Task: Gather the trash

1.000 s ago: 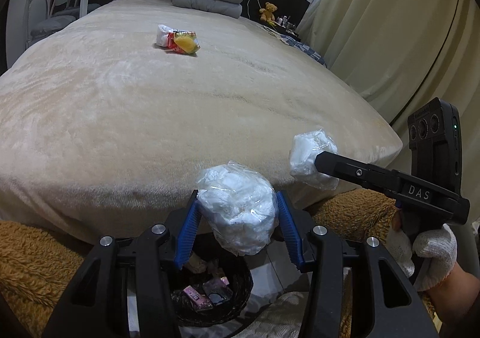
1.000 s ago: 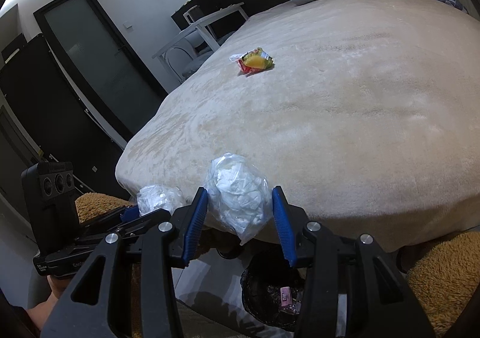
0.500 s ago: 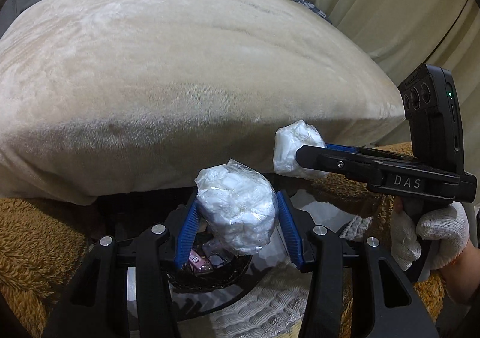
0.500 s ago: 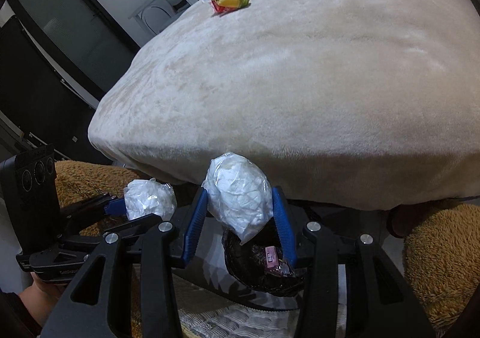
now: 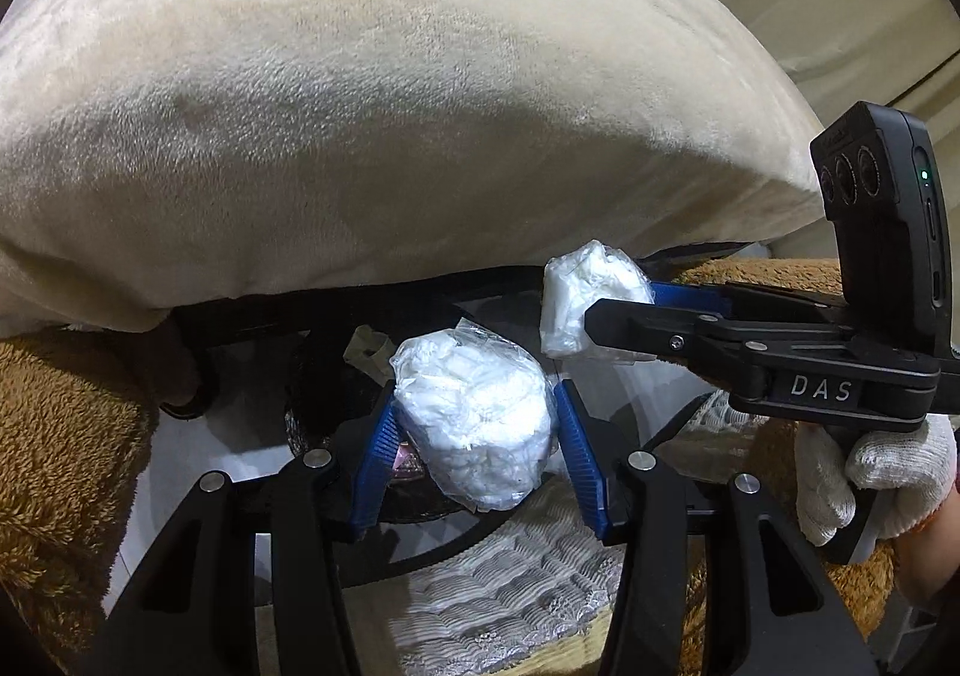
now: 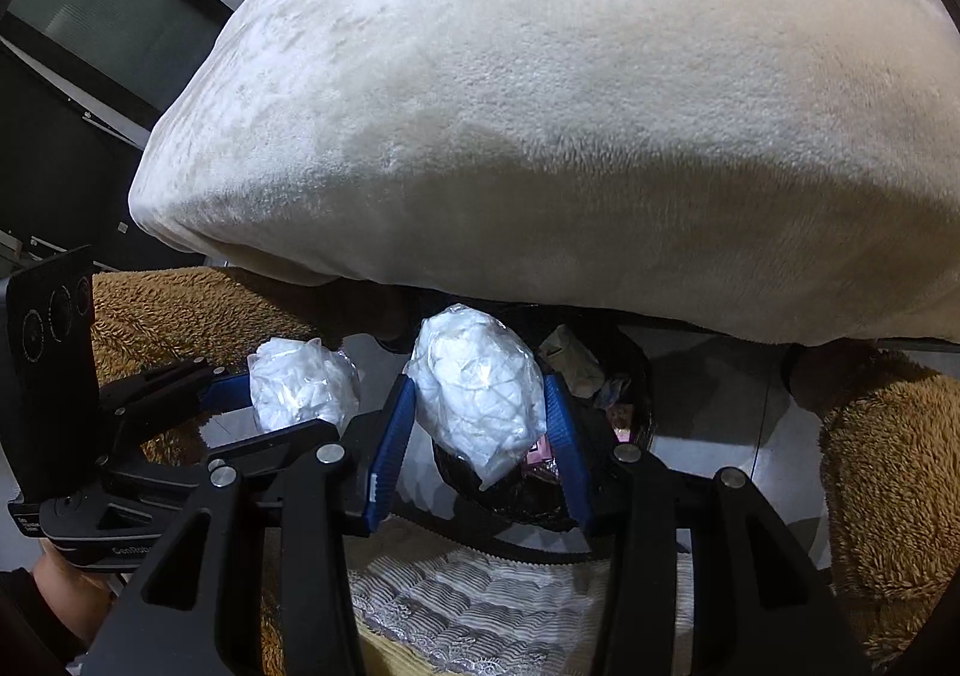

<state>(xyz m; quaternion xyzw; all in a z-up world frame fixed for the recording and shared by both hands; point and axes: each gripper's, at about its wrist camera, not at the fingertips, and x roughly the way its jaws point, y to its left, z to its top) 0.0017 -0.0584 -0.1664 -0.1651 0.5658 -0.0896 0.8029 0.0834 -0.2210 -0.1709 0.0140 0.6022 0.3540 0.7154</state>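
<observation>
My left gripper [image 5: 474, 436] is shut on a crumpled white plastic wad [image 5: 474, 424] and holds it above a black trash bin [image 5: 312, 406] on the floor at the foot of the bed. My right gripper [image 6: 477, 424] is shut on a second white plastic wad [image 6: 480, 382], over the same bin [image 6: 624, 376], which holds wrappers. Each gripper shows in the other's view: the right one [image 5: 591, 310] with its wad [image 5: 585, 298], the left one [image 6: 288, 400] with its wad [image 6: 300, 382].
The cream blanket of the bed [image 5: 390, 106] overhangs the bin. Brown fluffy rugs [image 5: 54, 436] lie on both sides, also in the right wrist view [image 6: 882, 466]. A white textured mat [image 5: 510, 598] lies in front. Dark cabinets [image 6: 66, 94] stand at the left.
Both grippers have moved down and forward from bed height to just over the bin, each still holding its wad. The snack wrapper on the bed has left the view.
</observation>
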